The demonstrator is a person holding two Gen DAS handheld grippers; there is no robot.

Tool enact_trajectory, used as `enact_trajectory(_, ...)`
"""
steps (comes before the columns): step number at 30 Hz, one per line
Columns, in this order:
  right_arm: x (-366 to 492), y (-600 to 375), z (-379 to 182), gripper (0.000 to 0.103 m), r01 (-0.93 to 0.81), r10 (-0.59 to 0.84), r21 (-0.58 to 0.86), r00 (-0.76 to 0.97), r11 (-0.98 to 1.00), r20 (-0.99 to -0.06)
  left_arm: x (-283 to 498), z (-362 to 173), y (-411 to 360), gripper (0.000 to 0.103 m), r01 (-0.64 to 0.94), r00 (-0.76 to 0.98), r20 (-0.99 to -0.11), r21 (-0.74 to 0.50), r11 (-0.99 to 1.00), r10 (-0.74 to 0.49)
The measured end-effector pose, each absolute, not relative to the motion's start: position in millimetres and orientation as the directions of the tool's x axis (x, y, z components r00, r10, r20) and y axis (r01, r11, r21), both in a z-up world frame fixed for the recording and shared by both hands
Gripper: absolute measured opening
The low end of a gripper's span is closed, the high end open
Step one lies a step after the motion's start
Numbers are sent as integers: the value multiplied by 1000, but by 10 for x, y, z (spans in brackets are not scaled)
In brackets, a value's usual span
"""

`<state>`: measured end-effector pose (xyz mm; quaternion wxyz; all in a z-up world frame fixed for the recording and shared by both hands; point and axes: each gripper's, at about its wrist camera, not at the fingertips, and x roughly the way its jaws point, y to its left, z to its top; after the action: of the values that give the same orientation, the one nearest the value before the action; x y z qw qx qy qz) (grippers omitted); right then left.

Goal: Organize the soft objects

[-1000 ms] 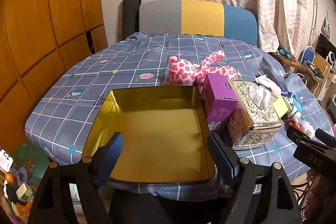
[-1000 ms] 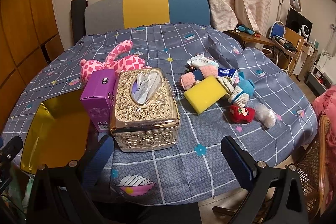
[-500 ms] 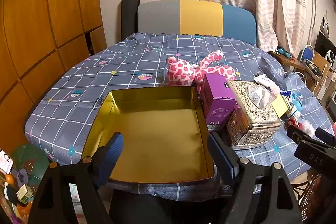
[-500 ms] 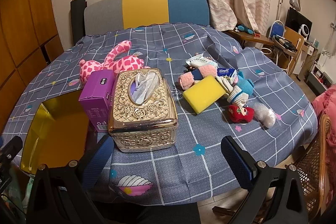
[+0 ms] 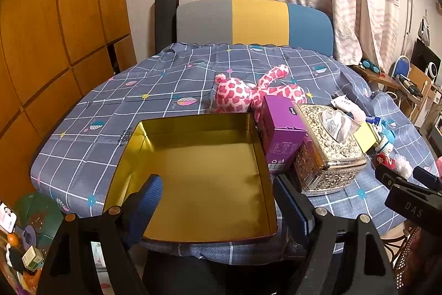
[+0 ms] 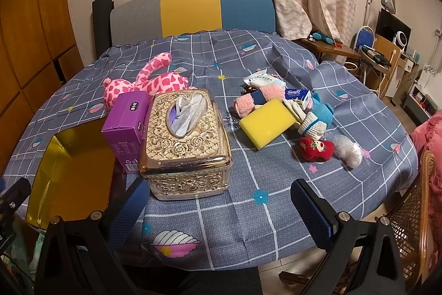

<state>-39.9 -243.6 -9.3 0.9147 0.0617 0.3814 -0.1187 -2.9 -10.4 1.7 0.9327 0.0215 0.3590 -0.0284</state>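
Two tongs are in view, both spread wide with nothing between their fingers. Left tongs (image 5: 218, 201) hang over the near part of a gold tin tray (image 5: 258, 137), which sits bare inside at the near left edge of the desk (image 6: 221, 212). Right tongs (image 6: 221, 209) hang above the near desk edge, just in front of an ornate gold tissue box (image 6: 185, 145). A purple carton (image 6: 127, 126) stands touching the tissue box on its left side, between it and the tray. Behind the carton lies a pink spotted plush toy (image 6: 149, 82). Soft items are heaped to the right of the tissue box: a yellow sponge (image 6: 266, 122), a pink towel roll (image 6: 259, 98), a tissue packet (image 6: 298, 96), striped socks (image 6: 312, 125), a red plush piece (image 6: 316, 149) and a clear bubble-wrap wad (image 6: 348, 149). None of these lies in the tray
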Motion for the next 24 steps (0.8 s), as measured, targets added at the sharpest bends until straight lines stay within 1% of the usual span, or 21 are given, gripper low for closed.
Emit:
enact_trajectory(6,-397,-2466,-108,103,265,-171,21,679,964,-714,-15,7,-139,84,90,735,-676,9,996,-60)
enact_trajectory(13,-383,-2516,-147,103,266,-167,26,673,964,-721,29,-24,-194,84,138,717,-686,-39,990,-126)
enact_trajectory(16,-386,-2563,-151,103,262,-157,36,678,964,-718,79,-55,-189,84,209,685,-688,-128,969,-239)
enact_trajectory(18,-393,-2632,-151,103,259,-143,59,693,964,-706,124,-98,-141,84,262,635,-676,-265,928,-373)
enact_trajectory(20,-392,-2705,-164,103,257,-129,79,701,963,-701,172,-134,-117,84,274,598,-661,-364,890,-454)
enact_trajectory(24,-366,-3063,-294,103,295,-137,105,693,950,-708,230,-126,-320,83,297,572,-669,-371,880,-475)
